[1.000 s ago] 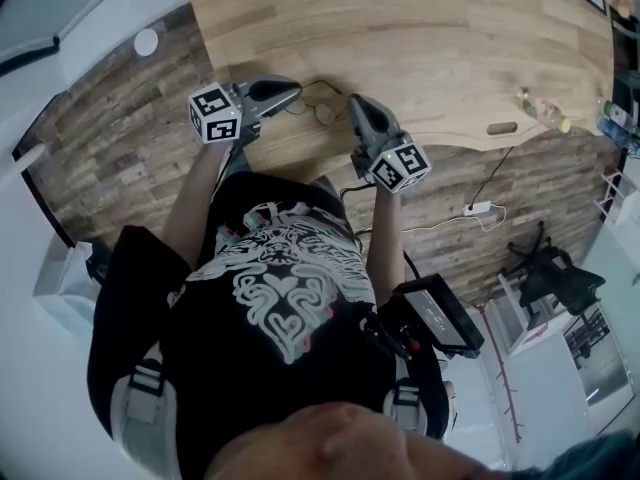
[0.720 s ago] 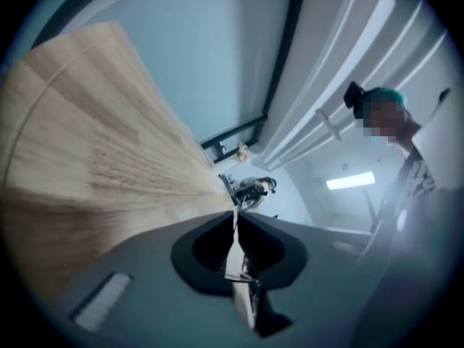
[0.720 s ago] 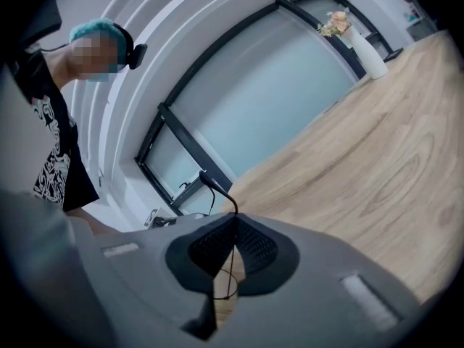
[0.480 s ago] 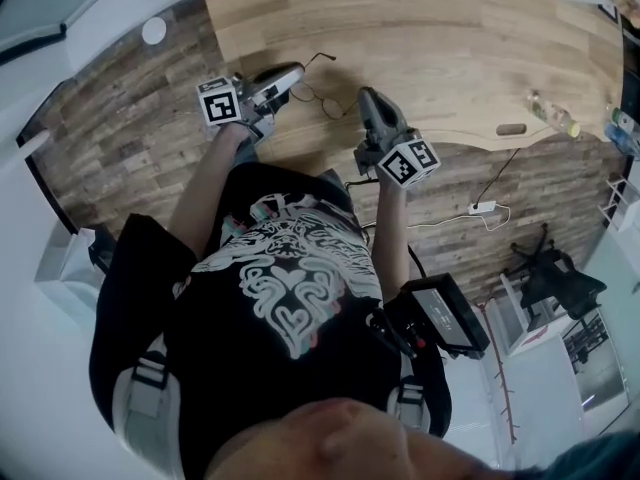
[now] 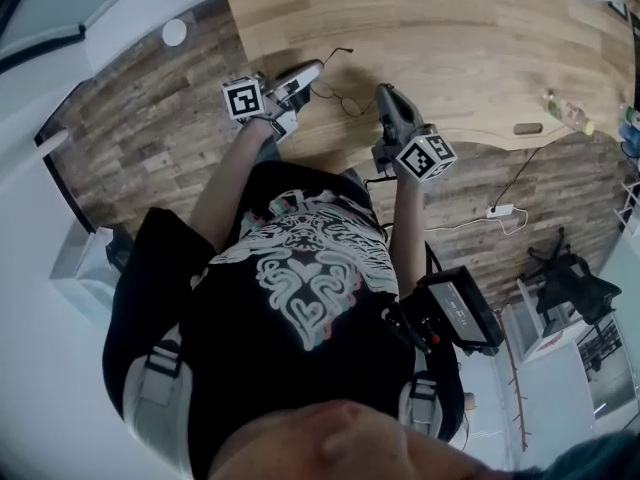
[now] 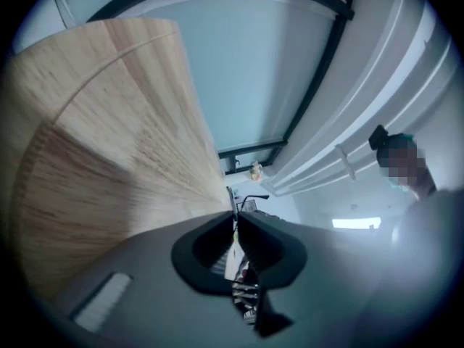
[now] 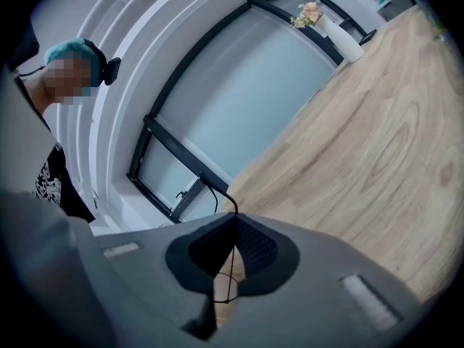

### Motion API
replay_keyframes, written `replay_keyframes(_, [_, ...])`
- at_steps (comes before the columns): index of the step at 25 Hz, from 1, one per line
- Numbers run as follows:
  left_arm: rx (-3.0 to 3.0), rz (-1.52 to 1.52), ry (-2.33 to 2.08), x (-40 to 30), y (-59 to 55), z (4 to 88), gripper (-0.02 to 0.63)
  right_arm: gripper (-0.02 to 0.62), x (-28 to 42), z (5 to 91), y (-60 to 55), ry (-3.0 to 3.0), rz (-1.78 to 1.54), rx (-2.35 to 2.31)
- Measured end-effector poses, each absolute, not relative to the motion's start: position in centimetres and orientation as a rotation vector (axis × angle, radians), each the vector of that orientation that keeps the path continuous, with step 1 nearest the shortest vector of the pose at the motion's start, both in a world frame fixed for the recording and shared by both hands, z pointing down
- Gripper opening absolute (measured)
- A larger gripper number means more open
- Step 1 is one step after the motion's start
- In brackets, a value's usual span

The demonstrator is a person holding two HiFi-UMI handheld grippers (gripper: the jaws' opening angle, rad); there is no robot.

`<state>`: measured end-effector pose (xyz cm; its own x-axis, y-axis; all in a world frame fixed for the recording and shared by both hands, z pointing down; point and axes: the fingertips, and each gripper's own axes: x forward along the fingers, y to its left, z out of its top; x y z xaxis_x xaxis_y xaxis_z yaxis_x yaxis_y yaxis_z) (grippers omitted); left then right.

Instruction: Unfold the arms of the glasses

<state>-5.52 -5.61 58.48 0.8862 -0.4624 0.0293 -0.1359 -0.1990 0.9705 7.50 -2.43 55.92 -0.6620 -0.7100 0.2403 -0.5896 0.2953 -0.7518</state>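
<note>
Since a second ago, one thin arm of the black wire-framed glasses [image 5: 345, 95] has swung out and now points toward the far side of the light wooden counter [image 5: 470, 28], its dark tip clear of the frame. Both claws also sit further right in the head view than they did.

The left claw [image 5: 312, 68] is pinched shut on that arm. In the left gripper view its jaws meet [image 6: 234, 216] with only the thin wire between them, and the bent end of the arm shows just past the tips.

The right claw [image 5: 385, 90] is likewise narrowed onto the glasses. In the right gripper view the jaws [image 7: 233, 220] are closed on a fine wire, with a dark curved end rising beyond them and a round wire rim [image 7: 226, 288] hanging just below.

The glasses lie between the two claws, over the near edge of the counter. Whether they touch the wood cannot be told.

Far to the right on the counter are a clear bottle [image 5: 568, 111] and, near it, a small brown oblong [image 5: 527, 128].
</note>
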Motion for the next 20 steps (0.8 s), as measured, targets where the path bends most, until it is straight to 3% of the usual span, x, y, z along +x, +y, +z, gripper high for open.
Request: replay_keyframes(20, [1.686,-0.295,-0.52,-6.5,-5.4,60.3,0.008,-0.002,6.6,57.6,-2.2,2.451,-1.365,-1.239])
